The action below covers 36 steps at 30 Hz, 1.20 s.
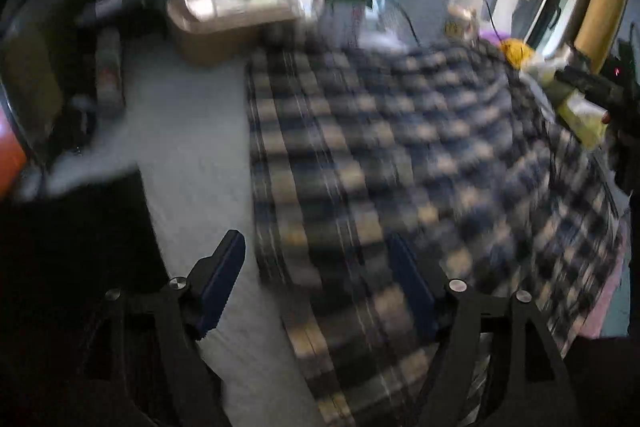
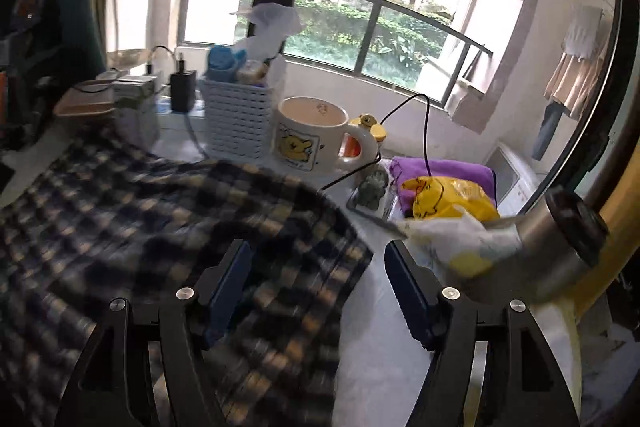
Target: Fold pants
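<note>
The plaid pants (image 1: 400, 163), navy and cream check, lie spread flat over a white table (image 1: 188, 147). Both views are motion-blurred. My left gripper (image 1: 316, 279) is open and empty, hovering over the pants' left edge near the front. In the right wrist view the pants (image 2: 168, 227) fill the lower left. My right gripper (image 2: 320, 287) is open and empty, above the pants' right edge, its right finger (image 2: 408, 291) over bare table.
A tan box (image 1: 228, 23) and dark clutter (image 1: 104, 39) sit at the back left. A white basket (image 2: 236, 119), a bear mug (image 2: 312, 135), a purple cloth (image 2: 444, 171), a yellow bag (image 2: 448, 199) and a grey cylinder (image 2: 560, 251) crowd the back right.
</note>
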{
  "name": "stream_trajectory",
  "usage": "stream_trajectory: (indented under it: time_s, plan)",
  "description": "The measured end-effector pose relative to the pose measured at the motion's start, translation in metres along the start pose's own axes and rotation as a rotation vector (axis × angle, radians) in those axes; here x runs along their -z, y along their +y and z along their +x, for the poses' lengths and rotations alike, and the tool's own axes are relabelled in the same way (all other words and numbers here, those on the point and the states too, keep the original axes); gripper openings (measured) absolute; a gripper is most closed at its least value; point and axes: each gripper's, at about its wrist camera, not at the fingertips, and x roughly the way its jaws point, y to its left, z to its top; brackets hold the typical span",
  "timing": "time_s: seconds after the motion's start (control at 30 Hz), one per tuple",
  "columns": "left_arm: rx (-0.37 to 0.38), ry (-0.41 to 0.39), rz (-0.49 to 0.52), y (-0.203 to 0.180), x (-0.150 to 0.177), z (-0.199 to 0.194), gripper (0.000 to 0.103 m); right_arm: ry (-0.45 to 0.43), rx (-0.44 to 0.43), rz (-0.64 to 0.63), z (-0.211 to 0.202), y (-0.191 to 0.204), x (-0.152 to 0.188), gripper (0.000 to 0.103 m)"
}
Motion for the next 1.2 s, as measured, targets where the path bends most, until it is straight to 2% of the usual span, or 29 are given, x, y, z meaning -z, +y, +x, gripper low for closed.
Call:
stream_trajectory:
  time_s: [0.07,0.2,0.23,0.27,0.3,0.33,0.37,0.43,0.63,0.7,0.77,0.8,0.83,0.87,0.93,1.0,1.07,1.13,1.2]
  plan:
    - [-0.012,0.015,-0.018,0.001,0.007,0.010,0.075,0.005,-0.024,0.016,-0.013,0.000,0.011,0.072]
    - [-0.009,-0.027,-0.087,0.009,0.000,0.015,0.075,0.056,-0.057,0.042,-0.014,0.001,0.033,0.072]
    - [0.003,-0.037,-0.100,0.011,-0.003,0.017,0.072,0.074,-0.065,0.056,-0.010,-0.002,0.037,0.072]
    - [0.019,-0.050,-0.101,0.010,-0.005,0.019,0.050,0.086,-0.072,0.068,-0.005,-0.004,0.039,0.072]
    - [0.008,-0.049,-0.091,0.009,-0.007,0.022,0.038,0.107,-0.086,0.086,0.000,-0.006,0.043,0.072]
    - [-0.022,-0.054,-0.071,0.006,-0.008,0.024,0.016,0.125,-0.100,0.108,0.005,-0.008,0.048,0.072]
    - [-0.012,-0.048,-0.059,0.007,-0.010,0.024,0.005,0.137,-0.109,0.127,0.009,-0.010,0.052,0.072]
    - [-0.006,-0.064,-0.065,0.010,-0.012,0.025,0.003,0.160,-0.118,0.154,0.018,-0.015,0.059,0.072]
    - [-0.087,-0.116,-0.110,0.036,-0.036,0.028,0.002,0.155,-0.122,0.188,0.029,-0.024,0.052,0.071]
    - [-0.059,-0.086,-0.114,0.042,-0.047,0.031,0.002,0.141,-0.119,0.181,0.033,-0.026,0.041,0.071]
    - [-0.039,-0.051,-0.070,0.040,-0.058,0.029,0.004,0.133,-0.120,0.175,0.041,-0.029,0.030,0.071]
    - [-0.033,-0.054,-0.049,0.039,-0.062,0.024,0.007,0.131,-0.117,0.172,0.046,-0.030,0.025,0.071]
    - [-0.024,-0.071,-0.034,0.040,-0.069,0.017,0.019,0.129,-0.117,0.172,0.052,-0.032,0.020,0.071]
    - [-0.027,-0.092,-0.029,0.042,-0.074,0.011,0.036,0.130,-0.119,0.174,0.058,-0.034,0.016,0.071]
    - [-0.046,-0.155,-0.024,0.049,-0.089,0.001,0.053,0.139,-0.112,0.178,0.075,-0.038,0.009,0.071]
    - [-0.061,-0.196,-0.027,0.057,-0.108,0.000,0.054,0.161,-0.104,0.188,0.094,-0.044,0.004,0.071]
    - [-0.028,-0.207,-0.026,0.063,-0.127,0.009,0.054,0.184,-0.095,0.193,0.110,-0.049,0.001,0.069]
    - [-0.011,-0.187,-0.006,0.061,-0.142,0.027,0.054,0.205,-0.089,0.198,0.124,-0.053,-0.001,0.068]
    - [-0.030,-0.137,0.033,0.053,-0.153,0.057,0.054,0.217,-0.090,0.199,0.132,-0.056,-0.004,0.066]
